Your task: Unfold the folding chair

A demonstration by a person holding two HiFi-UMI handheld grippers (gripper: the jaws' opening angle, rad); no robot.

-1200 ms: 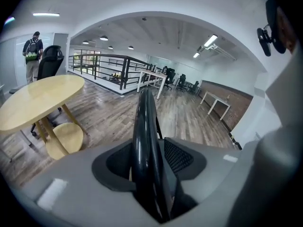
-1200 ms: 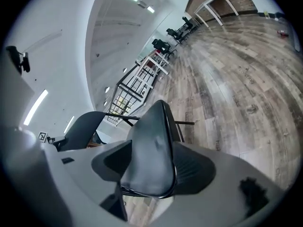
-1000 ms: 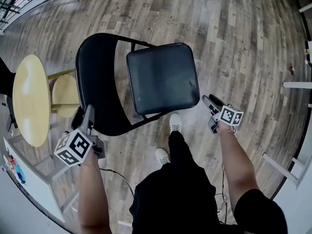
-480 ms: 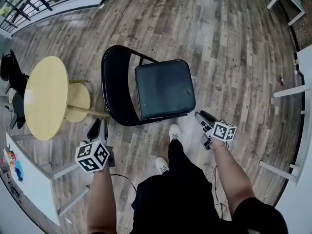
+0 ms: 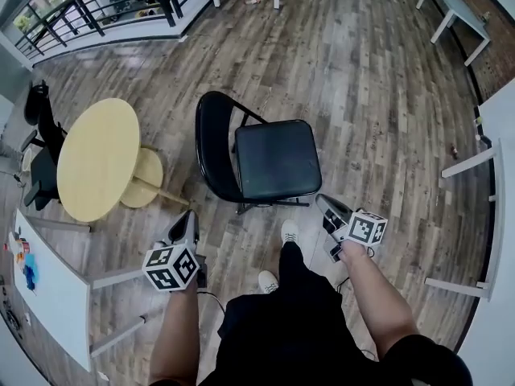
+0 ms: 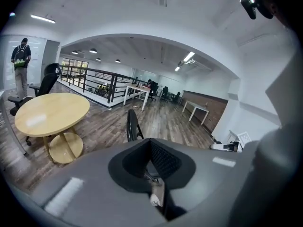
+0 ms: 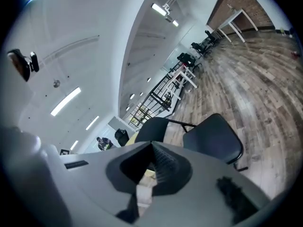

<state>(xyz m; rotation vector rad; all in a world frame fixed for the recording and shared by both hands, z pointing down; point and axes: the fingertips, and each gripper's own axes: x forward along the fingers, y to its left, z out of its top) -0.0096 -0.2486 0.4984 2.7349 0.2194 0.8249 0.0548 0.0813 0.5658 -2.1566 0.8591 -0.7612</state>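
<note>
The black folding chair (image 5: 278,159) stands unfolded on the wood floor, seat level and curved backrest (image 5: 211,143) to its left. My left gripper (image 5: 191,219) hangs in front of the backrest and well clear of it. Its jaws have just been closing and are shut with nothing between them. My right gripper (image 5: 323,203) is off the seat's near right corner, apart from it. Its jaws have just been closing too, and it is shut and empty. The left gripper view has the left gripper (image 6: 150,150) with the backrest (image 6: 132,126) edge-on beyond it. The right gripper (image 7: 152,162) points towards the seat (image 7: 213,136).
A round yellow table (image 5: 98,158) stands left of the chair, with a black office chair (image 5: 40,127) behind it. A white table (image 5: 44,296) is at the near left, a railing (image 5: 105,6) at the far left, white desks (image 5: 499,119) at the right. My shoe (image 5: 288,232) is just before the chair.
Both grippers have drawn back from the chair towards me and risen, and their jaws have gone from open to shut. The chair stands where it was and looks smaller and farther off.
</note>
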